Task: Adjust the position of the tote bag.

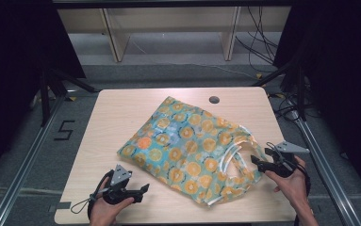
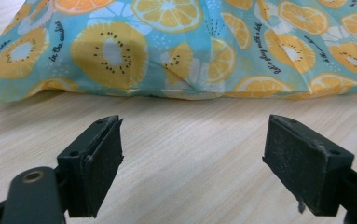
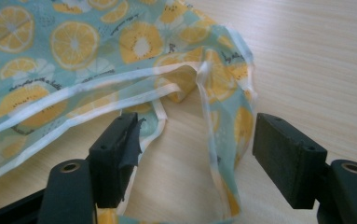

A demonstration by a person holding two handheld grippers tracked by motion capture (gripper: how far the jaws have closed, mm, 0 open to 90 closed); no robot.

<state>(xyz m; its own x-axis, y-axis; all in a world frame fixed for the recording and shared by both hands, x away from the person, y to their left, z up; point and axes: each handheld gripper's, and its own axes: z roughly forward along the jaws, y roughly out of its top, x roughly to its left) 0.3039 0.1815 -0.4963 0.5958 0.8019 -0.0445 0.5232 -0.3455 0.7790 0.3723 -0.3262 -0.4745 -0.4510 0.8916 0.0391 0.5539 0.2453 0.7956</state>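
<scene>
A thin teal bag (image 1: 187, 146) printed with orange and lemon slices lies flat across the middle of the wooden table (image 1: 121, 113). Its white-edged handles (image 1: 237, 155) point toward the right front. My left gripper (image 1: 145, 190) rests near the front left edge, aimed at the bag's near edge (image 2: 167, 46). In the left gripper view its jaws (image 2: 192, 163) stand open over bare wood, a short way from the fabric. My right gripper (image 1: 256, 162) sits at the handles, open. One handle strap (image 3: 213, 140) runs between its pads (image 3: 115, 154) without being pinched.
A round cable hole (image 1: 214, 100) sits at the table's far right. Behind the table stand pale wooden shelf legs (image 1: 114, 42), with cables (image 1: 258, 42) on the floor. A "5" mark (image 1: 64, 130) is taped on the floor at the left. Metal rails flank both sides.
</scene>
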